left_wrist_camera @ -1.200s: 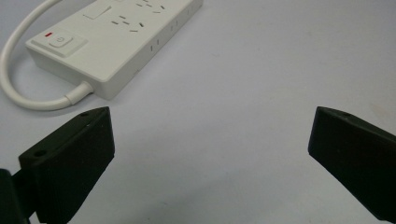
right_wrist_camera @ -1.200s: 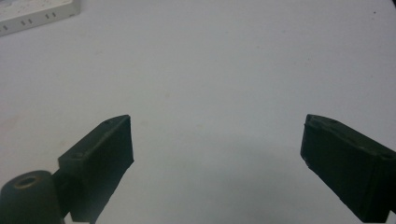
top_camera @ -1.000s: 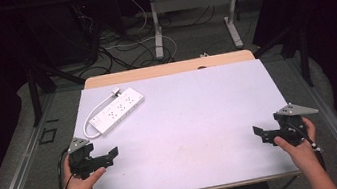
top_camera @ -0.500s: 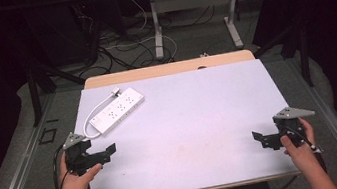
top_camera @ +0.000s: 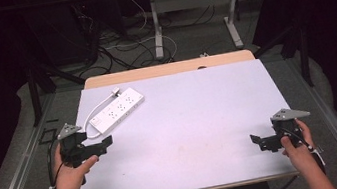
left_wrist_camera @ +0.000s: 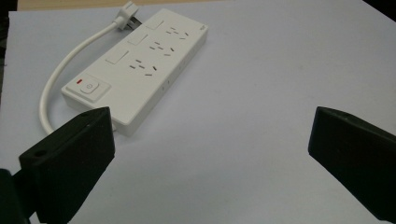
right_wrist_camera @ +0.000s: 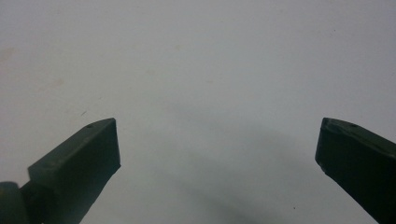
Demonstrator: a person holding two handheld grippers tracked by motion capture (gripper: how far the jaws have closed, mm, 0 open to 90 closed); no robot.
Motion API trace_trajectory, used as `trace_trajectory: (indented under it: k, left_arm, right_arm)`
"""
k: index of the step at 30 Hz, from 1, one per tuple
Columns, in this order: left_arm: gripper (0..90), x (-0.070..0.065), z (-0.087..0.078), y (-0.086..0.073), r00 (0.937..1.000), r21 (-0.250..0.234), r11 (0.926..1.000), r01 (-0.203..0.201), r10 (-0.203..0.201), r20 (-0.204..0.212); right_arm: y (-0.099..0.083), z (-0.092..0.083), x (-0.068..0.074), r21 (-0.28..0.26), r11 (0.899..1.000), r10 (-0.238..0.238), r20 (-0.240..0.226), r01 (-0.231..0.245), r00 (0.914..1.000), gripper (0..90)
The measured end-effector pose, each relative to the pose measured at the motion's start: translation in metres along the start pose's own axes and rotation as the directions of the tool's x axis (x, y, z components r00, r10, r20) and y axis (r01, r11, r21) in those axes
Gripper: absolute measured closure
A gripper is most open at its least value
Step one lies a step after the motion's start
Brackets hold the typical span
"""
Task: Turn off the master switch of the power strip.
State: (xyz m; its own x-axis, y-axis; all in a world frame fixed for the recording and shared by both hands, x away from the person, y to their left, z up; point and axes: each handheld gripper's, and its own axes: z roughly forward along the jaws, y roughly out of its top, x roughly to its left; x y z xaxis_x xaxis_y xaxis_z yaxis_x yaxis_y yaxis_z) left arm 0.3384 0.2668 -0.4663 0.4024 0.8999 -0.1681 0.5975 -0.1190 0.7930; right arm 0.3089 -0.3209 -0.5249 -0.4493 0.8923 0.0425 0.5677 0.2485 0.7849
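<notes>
The person's left hand (top_camera: 69, 172) comes up from the near left corner of the table (top_camera: 200, 120), forearm angled slightly inward, holding the left gripper (top_camera: 105, 143) just above the white surface. Its jaws stand wide apart with nothing between them, aimed toward the far left part of the table. In the left gripper view that gripper (left_wrist_camera: 210, 140) looks straight at the white power strip (left_wrist_camera: 140, 65), whose switch end lies just beyond the near jaw, not touching it.

The right hand (top_camera: 295, 144) sits at the near right edge, wrist fairly straight, with the right gripper (top_camera: 259, 142) pointing in toward the middle of the table. Its jaws are also spread wide and hold nothing; the right gripper view shows bare table between them, and it is probably hovering rather than resting, though that is hard to judge.

The power strip (top_camera: 117, 111) lies slantwise at the far left, its cord (top_camera: 99, 107) looping alongside.

Since a second ago the left gripper has moved forward toward the strip, while the right one has slid back toward the near edge.
</notes>
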Motion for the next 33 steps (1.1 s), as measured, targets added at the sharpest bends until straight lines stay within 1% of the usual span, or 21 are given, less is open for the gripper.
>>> trace_trajectory:
  k: [1, 2, 4, 5, 6, 7, 9, 11, 12, 13, 16, 17, 18, 20, 25, 26, 29, 30, 31, 32, 33]
  left_arm:
    - [0.7, 0.001, -0.001, 0.003, 1.0000, 0.011, 0.9999, 0.002, -0.002, -0.001]
    - [0.8, 0.000, 0.000, 0.004, 0.9999, 0.003, 1.0000, 0.009, -0.009, -0.008]
    - [0.9, 0.002, -0.001, 0.009, 0.9998, 0.016, 0.9998, 0.012, -0.012, -0.018]
    - [0.9, 0.002, 0.000, 0.010, 0.9995, 0.000, 0.9998, 0.021, -0.021, -0.025]
    - [0.9, 0.003, 0.000, 0.012, 0.9992, -0.003, 0.9997, 0.025, -0.025, -0.030]
    - [0.9, 0.004, -0.001, 0.014, 0.9992, 0.013, 0.9997, 0.023, -0.022, -0.032]
    - [0.9, 0.005, -0.001, 0.017, 0.9987, 0.001, 0.9996, 0.028, -0.028, -0.042]
    - [0.9, 0.007, -0.002, 0.020, 0.9989, 0.009, 0.9995, 0.030, -0.030, -0.037]
    - [0.9, 0.008, -0.002, 0.022, 0.9985, 0.004, 0.9995, 0.031, -0.031, -0.044]
    - [0.9, 0.009, -0.003, 0.024, 0.9985, 0.012, 0.9993, 0.035, -0.035, -0.043]
    - [0.9, 0.011, -0.003, 0.028, 0.9980, -0.003, 0.9991, 0.042, -0.042, -0.048]
    - [1.0, 0.012, -0.003, 0.030, 0.9981, 0.001, 0.9993, 0.036, -0.036, -0.050]
    - [1.8, 0.012, -0.003, 0.031, 0.9978, -0.006, 0.9993, 0.037, -0.037, -0.054]
    - [3.1, 0.014, -0.005, 0.035, 0.9977, 0.008, 0.9992, 0.038, -0.038, -0.055]
    - [3.1, 0.016, -0.005, 0.042, 0.9973, 0.003, 0.9994, 0.034, -0.033, -0.065]
    - [3.1, 0.016, -0.004, 0.043, 0.9969, -0.005, 0.9994, 0.035, -0.035, -0.071]
    - [3.1, 0.018, -0.003, 0.048, 0.9969, 0.012, 0.9995, 0.030, -0.029, -0.073]
    - [3.1, 0.018, -0.003, 0.049, 0.9966, 0.012, 0.9995, 0.030, -0.029, -0.077]
    - [3.1, 0.019, -0.001, 0.051, 0.9960, -0.002, 0.9994, 0.034, -0.034, -0.082]
    - [3.1, 0.020, -0.001, 0.053, 0.9961, 0.010, 0.9995, 0.031, -0.030, -0.084]
    - [3.2, 0.020, -0.001, 0.054, 0.9954, 0.010, 0.9994, 0.035, -0.034, -0.089]
  right_arm:
    - [0.000, 0.000, 0.000, 0.000, 1.000, 0.000, 0.000, 0.000, 1.0000, 0.0]
    - [0.000, 0.000, 0.000, 0.000, 1.000, 0.002, -0.002, -0.002, 1.0000, 0.0]
    - [0.000, 0.000, 0.000, 0.001, 1.000, 0.005, -0.004, -0.005, 1.0000, 0.0]
    - [-0.001, 0.001, 0.000, 0.001, 1.000, 0.004, -0.004, -0.004, 1.0000, 0.0]
    - [-0.001, 0.001, 0.000, 0.002, 1.000, 0.006, -0.004, -0.006, 1.0000, 0.0]
    - [-0.001, 0.001, 0.000, -0.003, 1.000, 0.011, -0.003, -0.011, 0.9999, 0.0]
    - [-0.001, 0.001, 0.001, -0.008, 1.000, 0.014, -0.004, -0.014, 0.9999, 0.0]
    - [-0.001, 0.001, 0.001, 0.000, 1.000, 0.010, -0.006, -0.010, 0.9999, 0.0]
    - [-0.001, 0.001, 0.001, 0.000, 1.000, 0.011, -0.009, -0.011, 0.9999, 0.0]
    - [-0.001, 0.001, 0.001, 0.001, 1.000, 0.013, -0.010, -0.013, 0.9999, 0.0]
    - [-0.002, 0.002, 0.001, -0.005, 1.000, 0.016, -0.005, -0.017, 0.9999, 0.0]
    - [-0.001, 0.002, 0.000, 0.001, 1.000, 0.017, -0.011, -0.017, 0.9998, 0.0]
    - [-0.002, 0.002, 0.000, 0.000, 1.000, 0.018, -0.013, -0.018, 0.9998, 0.0]
    - [-0.002, 0.002, 0.000, 0.000, 1.000, 0.023, -0.016, -0.023, 0.9996, 0.0]
    - [-0.002, 0.003, 0.000, -0.001, 1.000, 0.019, -0.016, -0.019, 0.9997, 0.0]
    - [-0.002, 0.003, 0.001, 0.001, 1.000, 0.021, -0.017, -0.021, 0.9996, 0.0]
    - [-0.003, 0.003, 0.000, 0.003, 1.000, 0.025, -0.020, -0.025, 0.9995, 0.0]
    - [-0.003, 0.003, -0.001, 0.005, 1.000, 0.024, -0.014, -0.024, 0.9996, 0.0]
    - [-0.003, 0.004, -0.001, 0.000, 1.000, 0.027, -0.009, -0.027, 0.9996, 0.0]
    - [-0.003, 0.004, -0.001, 0.001, 1.000, 0.028, -0.007, -0.028, 0.9996, 0.0]
    - [-0.004, 0.004, -0.001, 0.002, 1.000, 0.028, -0.010, -0.028, 0.9996, 0.0]
